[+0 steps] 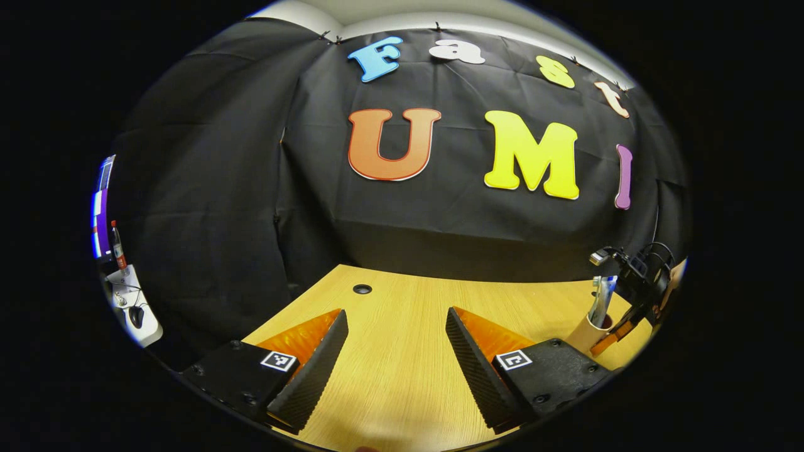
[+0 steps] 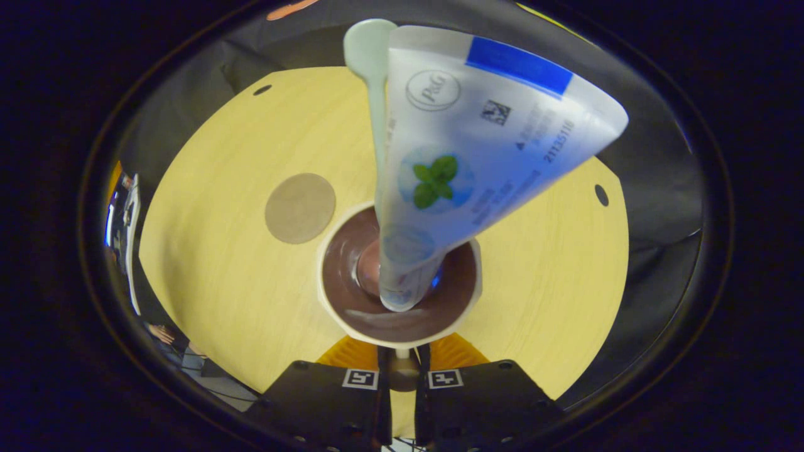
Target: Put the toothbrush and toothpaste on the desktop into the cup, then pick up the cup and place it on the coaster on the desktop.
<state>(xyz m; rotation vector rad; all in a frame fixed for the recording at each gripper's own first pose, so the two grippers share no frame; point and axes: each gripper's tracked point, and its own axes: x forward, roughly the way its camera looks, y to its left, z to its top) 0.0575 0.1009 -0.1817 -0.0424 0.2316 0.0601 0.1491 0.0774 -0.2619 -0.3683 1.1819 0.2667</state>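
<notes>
A white cup (image 2: pixel 352 326) with a brown inside stands below my right gripper (image 2: pixel 402 363), which looks straight down into it. Both fingers are pinched on the near rim of the cup. A white toothpaste tube (image 2: pixel 477 144) and a pale green toothbrush (image 2: pixel 375 94) stand in the cup. The round grey-brown coaster (image 2: pixel 300 208) lies on the table just left of the cup. In the left gripper view my left gripper (image 1: pixel 396 314) hovers open over bare wood, with the cup (image 1: pixel 587 336), the toothpaste (image 1: pixel 604 300) and the right gripper (image 1: pixel 634 282) far to its right.
The wooden table (image 1: pixel 402 376) has round cable holes (image 1: pixel 362 289) (image 2: pixel 601 194) near its edges. Black cloth closes off the back and sides. A small white stand with a mouse (image 1: pixel 135 316) sits beyond the table's left edge.
</notes>
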